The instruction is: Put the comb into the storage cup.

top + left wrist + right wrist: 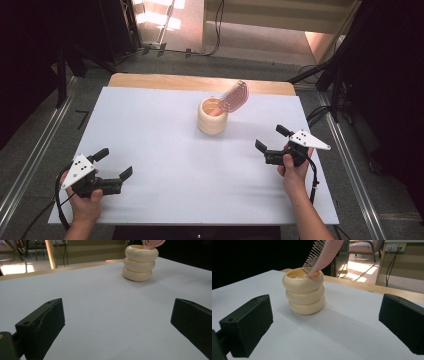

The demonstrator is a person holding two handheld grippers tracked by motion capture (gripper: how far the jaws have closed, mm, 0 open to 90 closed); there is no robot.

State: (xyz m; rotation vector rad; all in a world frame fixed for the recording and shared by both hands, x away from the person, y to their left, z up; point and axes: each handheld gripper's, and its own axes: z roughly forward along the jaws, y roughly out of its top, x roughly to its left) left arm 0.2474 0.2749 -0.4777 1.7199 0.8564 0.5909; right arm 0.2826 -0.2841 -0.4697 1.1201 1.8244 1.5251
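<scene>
High view: a cream, three-ringed holder (212,116) stands toward the far middle of the white table (165,165), with a pink plastic hairbrush (234,96) planted in it, its long axis leaning up and toward the right. Both tongs hang wide and empty over the near edge, well apart from the holder. The right tongs (272,141) look nearer to it than the left tongs (115,163), and the brush head tilts toward their side.
</scene>
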